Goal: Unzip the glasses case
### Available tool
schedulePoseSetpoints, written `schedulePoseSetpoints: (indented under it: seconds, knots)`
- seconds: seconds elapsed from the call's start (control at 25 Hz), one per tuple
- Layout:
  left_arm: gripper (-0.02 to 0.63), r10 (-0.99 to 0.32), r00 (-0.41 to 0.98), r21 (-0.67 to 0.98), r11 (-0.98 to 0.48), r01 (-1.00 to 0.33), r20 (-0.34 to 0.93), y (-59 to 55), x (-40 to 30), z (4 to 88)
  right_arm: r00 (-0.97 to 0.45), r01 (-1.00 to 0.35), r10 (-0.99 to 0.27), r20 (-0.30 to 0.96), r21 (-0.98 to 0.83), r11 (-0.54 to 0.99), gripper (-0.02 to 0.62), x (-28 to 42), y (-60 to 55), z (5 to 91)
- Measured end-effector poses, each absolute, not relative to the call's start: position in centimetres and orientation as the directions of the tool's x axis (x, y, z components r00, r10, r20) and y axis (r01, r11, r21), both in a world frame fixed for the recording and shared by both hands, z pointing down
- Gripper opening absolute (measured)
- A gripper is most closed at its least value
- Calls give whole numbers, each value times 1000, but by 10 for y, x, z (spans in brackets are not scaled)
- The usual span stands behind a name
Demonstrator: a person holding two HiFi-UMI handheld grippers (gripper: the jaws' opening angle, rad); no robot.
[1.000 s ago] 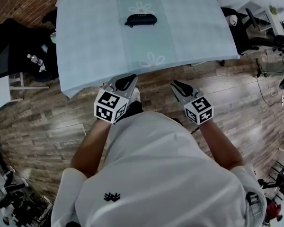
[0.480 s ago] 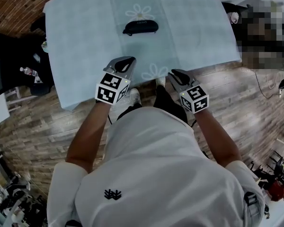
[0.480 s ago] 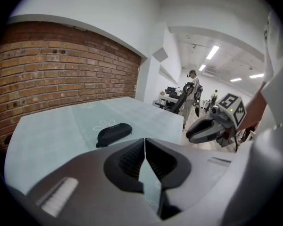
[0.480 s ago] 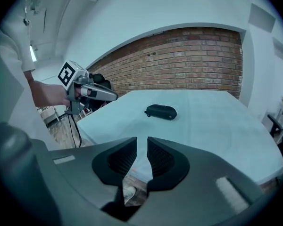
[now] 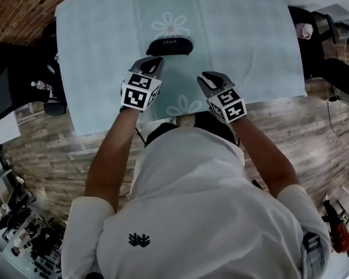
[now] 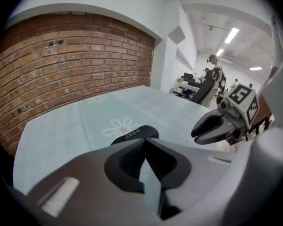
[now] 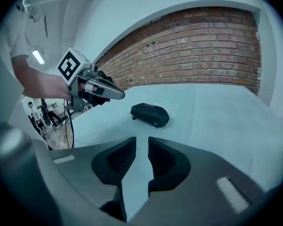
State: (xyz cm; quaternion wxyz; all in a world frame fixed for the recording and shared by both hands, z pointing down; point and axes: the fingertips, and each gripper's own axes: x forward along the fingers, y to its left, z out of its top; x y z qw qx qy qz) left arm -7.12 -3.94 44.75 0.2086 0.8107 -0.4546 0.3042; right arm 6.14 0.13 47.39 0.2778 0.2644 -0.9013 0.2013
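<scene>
A black zipped glasses case (image 5: 170, 46) lies on the pale blue tablecloth (image 5: 93, 51), next to a printed daisy. My left gripper (image 5: 153, 63) hovers just short of the case's near left end, its tips touching, nothing between them. In the left gripper view the case (image 6: 134, 134) shows right beyond the shut jaws (image 6: 144, 142). My right gripper (image 5: 207, 78) hangs over the cloth to the near right of the case, apart from it. Its jaws (image 7: 141, 142) have just been opening and stand slightly apart, empty, with the case (image 7: 150, 114) farther ahead.
A black office chair (image 5: 14, 68) and a water bottle (image 5: 41, 86) stand left of the table. Another dark chair (image 5: 331, 45) is at the right. A brick wall (image 6: 61, 55) backs the table's far side. Wooden floor (image 5: 58, 156) runs along the near edge.
Both grippers have moved forward from above the floor to over the table, closing in on the case. The case has stayed in place.
</scene>
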Motion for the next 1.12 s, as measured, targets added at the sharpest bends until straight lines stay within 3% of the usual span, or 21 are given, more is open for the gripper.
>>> schedulePoseSetpoints:
  seconds: [0.32,0.64,1.12]
  knots:
    - [52,-559,314,-18,-508,-861,767,-91,-72,484,-749,-535,-292,594,-283,796,58,47,-43,511]
    - [52,-477,367,-2,-612,-791,799,-111,-57,494,-720,-584,-322,615,-286,760,69,31,-58,523]
    - [52,-450,402,26,-639,-768,797,-110,-53,503,-667,-623,-352,657,-233,747,81,15,-68,541]
